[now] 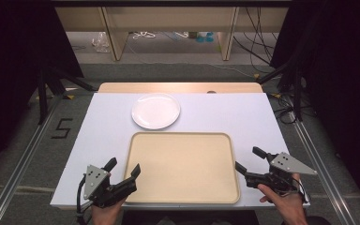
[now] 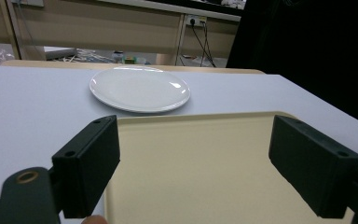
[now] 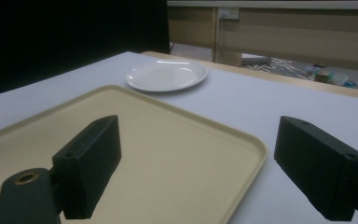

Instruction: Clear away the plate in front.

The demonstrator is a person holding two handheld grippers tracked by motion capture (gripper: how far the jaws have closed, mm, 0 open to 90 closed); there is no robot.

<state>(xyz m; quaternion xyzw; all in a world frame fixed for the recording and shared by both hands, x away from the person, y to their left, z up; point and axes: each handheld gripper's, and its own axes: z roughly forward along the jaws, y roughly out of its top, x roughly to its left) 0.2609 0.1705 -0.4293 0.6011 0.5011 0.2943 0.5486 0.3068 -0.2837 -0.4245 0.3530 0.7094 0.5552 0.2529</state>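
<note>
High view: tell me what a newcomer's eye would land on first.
The big beige tray at the near middle of the white table stands out first, bare inside. Just beyond its far edge lies a white plate, apart from it. The left gripper and right gripper flank the tray's near corners, jaws open and holding nothing.

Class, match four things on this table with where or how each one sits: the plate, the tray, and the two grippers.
Things:
1. plate
2. tray
3. left gripper
4. right gripper

Places or states:
A. open, at the tray's right edge
B. beige, empty, nearest the person
C. white, beyond the tray
D. open, over the tray's left edge

Pairs: 1-C, 2-B, 3-D, 4-A
</note>
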